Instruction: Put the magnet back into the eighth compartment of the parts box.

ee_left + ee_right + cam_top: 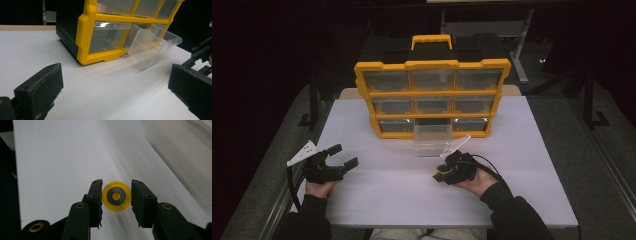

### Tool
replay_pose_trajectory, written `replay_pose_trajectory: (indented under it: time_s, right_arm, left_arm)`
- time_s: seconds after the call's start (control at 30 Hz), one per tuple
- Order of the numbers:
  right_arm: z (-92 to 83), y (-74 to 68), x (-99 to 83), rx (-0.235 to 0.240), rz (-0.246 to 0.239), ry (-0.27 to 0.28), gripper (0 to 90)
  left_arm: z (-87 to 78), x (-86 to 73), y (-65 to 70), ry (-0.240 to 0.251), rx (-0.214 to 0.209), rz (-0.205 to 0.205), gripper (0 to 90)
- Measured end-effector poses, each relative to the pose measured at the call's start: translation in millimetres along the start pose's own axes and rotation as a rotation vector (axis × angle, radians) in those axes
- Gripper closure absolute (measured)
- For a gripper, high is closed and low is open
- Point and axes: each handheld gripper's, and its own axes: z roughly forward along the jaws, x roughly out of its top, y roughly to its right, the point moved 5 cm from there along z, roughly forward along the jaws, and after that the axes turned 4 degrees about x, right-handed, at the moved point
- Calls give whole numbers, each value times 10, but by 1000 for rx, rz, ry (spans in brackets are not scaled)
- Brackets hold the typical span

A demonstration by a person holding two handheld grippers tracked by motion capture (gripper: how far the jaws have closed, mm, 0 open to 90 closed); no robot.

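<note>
While the right gripper clamps both jaws on a small yellow wheel, this wheel sits in front of the yellow organizer, near its pulled-out clear drawer. From above, the hand hides most of the wheel. Left of the drawer, the left gripper rests open, holding nothing; its jaws are cut off.

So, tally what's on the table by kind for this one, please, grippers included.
Yellow drawer organiser: 1
Clear drawer pulled out in front of it: 1
Yellow wheel with a grey hub, held in the right gripper: 1
Grippers: 2, the left gripper open, the right gripper shut on the wheel
Total: 5
</note>
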Motion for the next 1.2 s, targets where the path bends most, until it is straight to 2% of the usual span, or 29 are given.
replay_pose_trajectory:
  time_s: [0.1,0.27,0.4,0.47,0.67,0.83,0.93,1.2]
  right_arm:
    - [-76,-7,90,9,14,39,610]
    - [-146,2,180,3,20,52,610]
    - [-193,-3,251,24,60,68,610]
    - [-218,4,290,31,61,80,609]
    - [-291,16,418,6,47,79,609]
    - [-337,44,518,12,44,82,609]
    - [-376,98,593,-23,56,90,609]
    - [-439,213,671,-61,71,116,609]
  left_arm:
    - [-2,1,-1,1,2,-1,0]
    - [4,4,-8,5,-1,-11,0]
    - [4,5,-20,5,0,-14,0]
    - [4,7,-20,7,-1,-15,0]
    - [16,7,-10,7,-2,-10,0]
    - [17,8,-13,9,-2,-9,0]
    - [19,6,-12,5,-2,-7,0]
    - [21,5,-12,5,-2,-6,0]
